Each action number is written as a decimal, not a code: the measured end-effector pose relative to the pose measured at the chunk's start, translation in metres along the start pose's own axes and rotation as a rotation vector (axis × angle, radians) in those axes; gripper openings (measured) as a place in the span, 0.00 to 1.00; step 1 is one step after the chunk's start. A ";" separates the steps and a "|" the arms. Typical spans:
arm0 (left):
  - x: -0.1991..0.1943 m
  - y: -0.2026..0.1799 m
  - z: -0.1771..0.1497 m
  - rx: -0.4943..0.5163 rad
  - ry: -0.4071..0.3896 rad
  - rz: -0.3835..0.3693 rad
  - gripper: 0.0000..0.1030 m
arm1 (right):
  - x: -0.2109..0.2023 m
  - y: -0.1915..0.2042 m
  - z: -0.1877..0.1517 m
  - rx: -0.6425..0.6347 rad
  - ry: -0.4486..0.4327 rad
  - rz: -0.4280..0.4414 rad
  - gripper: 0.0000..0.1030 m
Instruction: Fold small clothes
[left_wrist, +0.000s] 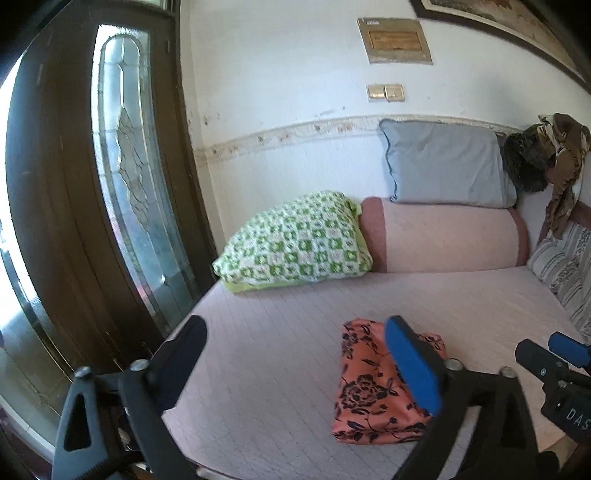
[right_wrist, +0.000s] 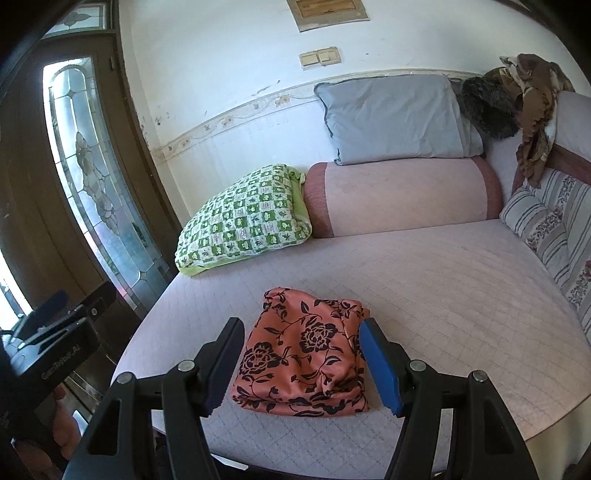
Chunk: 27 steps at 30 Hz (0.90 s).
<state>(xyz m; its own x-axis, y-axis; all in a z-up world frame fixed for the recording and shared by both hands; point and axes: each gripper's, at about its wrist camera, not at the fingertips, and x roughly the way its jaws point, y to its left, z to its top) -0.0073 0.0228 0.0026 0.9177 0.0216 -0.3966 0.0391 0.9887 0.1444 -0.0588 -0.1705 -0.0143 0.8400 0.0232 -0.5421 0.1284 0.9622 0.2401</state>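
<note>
Looking at the orange floral cloth (right_wrist: 301, 354), I judge it already folded, a compact stack near the bed's (right_wrist: 443, 280) front edge. My left gripper (left_wrist: 295, 365) and right gripper (right_wrist: 301, 363) both stand wide, holding nothing.

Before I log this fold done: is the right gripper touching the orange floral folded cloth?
Cannot tell. In the right wrist view the open right gripper frames the cloth, without plain contact or gap.

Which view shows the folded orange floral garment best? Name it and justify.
The right wrist view: the orange floral garment lies whole and centred between the open right gripper fingers. In the left wrist view, the left gripper's blue finger pad covers part of it.
</note>
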 end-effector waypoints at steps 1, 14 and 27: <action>-0.003 0.000 0.000 0.002 -0.009 -0.001 0.96 | -0.001 0.002 -0.001 -0.005 -0.002 -0.003 0.66; 0.001 0.005 -0.001 -0.026 0.019 -0.035 0.96 | 0.003 0.001 -0.006 -0.002 -0.004 -0.026 0.66; 0.024 0.011 -0.007 -0.023 0.048 -0.083 0.96 | 0.023 0.007 -0.005 -0.008 0.014 -0.031 0.66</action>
<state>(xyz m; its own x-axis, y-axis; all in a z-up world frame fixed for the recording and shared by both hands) 0.0123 0.0354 -0.0112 0.8918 -0.0543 -0.4491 0.1049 0.9905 0.0887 -0.0417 -0.1620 -0.0293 0.8280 -0.0024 -0.5607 0.1499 0.9646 0.2171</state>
